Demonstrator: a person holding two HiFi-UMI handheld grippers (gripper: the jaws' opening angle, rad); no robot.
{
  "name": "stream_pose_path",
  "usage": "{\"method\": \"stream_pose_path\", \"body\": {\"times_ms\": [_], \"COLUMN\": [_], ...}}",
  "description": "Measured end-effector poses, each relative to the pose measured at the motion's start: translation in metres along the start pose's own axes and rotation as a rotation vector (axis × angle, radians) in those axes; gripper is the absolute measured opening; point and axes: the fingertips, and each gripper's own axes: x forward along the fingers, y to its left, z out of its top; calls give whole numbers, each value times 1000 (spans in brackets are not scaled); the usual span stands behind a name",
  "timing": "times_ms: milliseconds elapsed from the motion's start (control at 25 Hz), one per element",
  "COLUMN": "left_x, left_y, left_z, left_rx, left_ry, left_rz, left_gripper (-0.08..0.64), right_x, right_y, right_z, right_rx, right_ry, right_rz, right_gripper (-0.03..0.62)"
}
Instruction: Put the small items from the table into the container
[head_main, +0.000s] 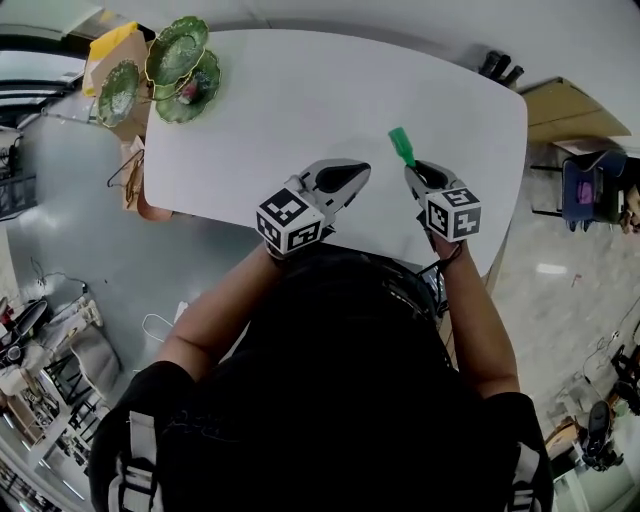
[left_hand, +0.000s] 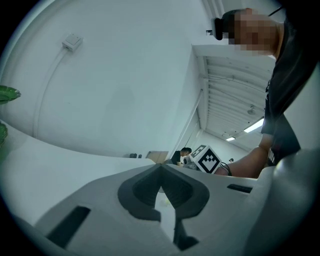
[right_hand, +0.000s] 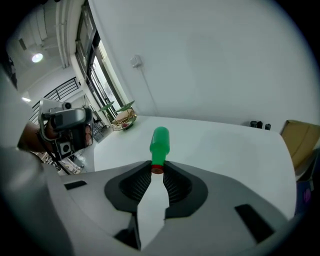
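A small green bottle (head_main: 402, 146) with a red end sticks out from the tips of my right gripper (head_main: 410, 168), which is shut on that end. In the right gripper view the green bottle (right_hand: 160, 142) points away from the gripper (right_hand: 158, 167), held above the white table (right_hand: 225, 145). My left gripper (head_main: 355, 175) hovers over the table's near edge (head_main: 250, 215) with its tips together and nothing between them (left_hand: 161, 169). Green leaf-shaped dishes (head_main: 178, 50) stand stacked at the table's far left corner, also visible as the dishes (right_hand: 122, 117) in the right gripper view.
A yellow bag (head_main: 110, 45) sits beside the dishes off the table's left end. A cardboard box (head_main: 565, 110) and a chair (head_main: 590, 185) stand to the right. Dark shoes (head_main: 500, 68) lie by the far wall. The person's body fills the near side.
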Motion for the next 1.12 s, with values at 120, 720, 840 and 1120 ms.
{"method": "stream_pose_path", "body": {"times_ms": [120,720,840,1120], "left_x": [1,-3,-19,-95], "left_y": [-12,-46,-44,-26], "left_z": [3,7,8,0], "left_rx": [9,38,33,-11], "left_ry": [-18,-48,-58,-107], "left_rz": [15,98,138,278], "left_gripper": [4,3,3,3], "right_x": [-22,-75,-70,-38], "right_y": [8,24,30,76], "right_z": [7,21,22,35], "right_rx": [-30,-64,-68,-132], "right_ry": [-42,-137,-131,-100], "right_rz": [13,78,103,168], "right_gripper": [80,80,80,80]}}
